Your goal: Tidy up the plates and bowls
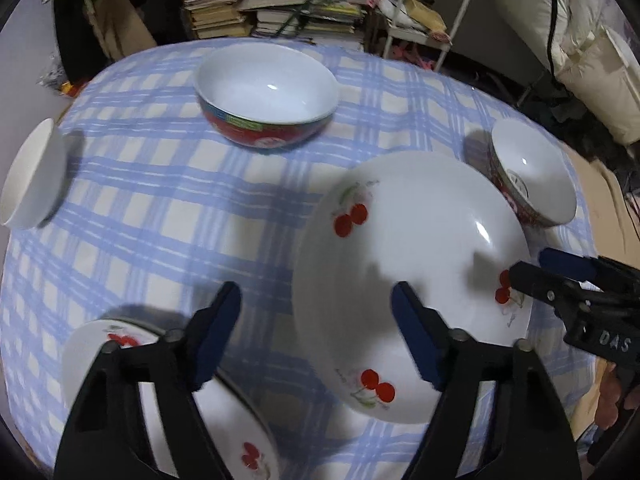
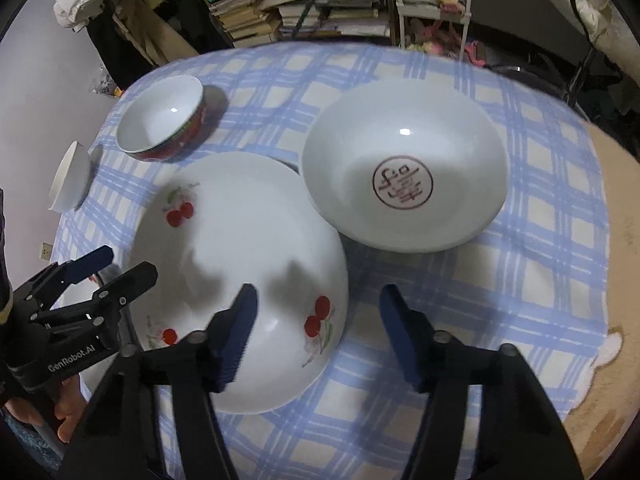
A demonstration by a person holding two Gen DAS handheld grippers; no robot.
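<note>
Right wrist view, open right tongs [image 2: 316, 320] over cherry plate [image 2: 240, 264]

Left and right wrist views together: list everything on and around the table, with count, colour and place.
Cherry-print plates: 2, white with red cherries; large one at table centre, another near the front edge under the left gripper.
Red-patterned bowls: 2, white inside; one at the far side, one with a red seal mark inside right of the large plate.
Plain bowl: 1, white, at the left edge.
Tablecloth: 1, blue and white check, covering the table.
Stacked books: many, mixed colours, behind the table.
Metal rack: 1, white, behind the table on the right.
Left gripper: black with blue pads, open, above the large plate's left rim.
Right gripper: same colours, open, above its right rim.
</note>
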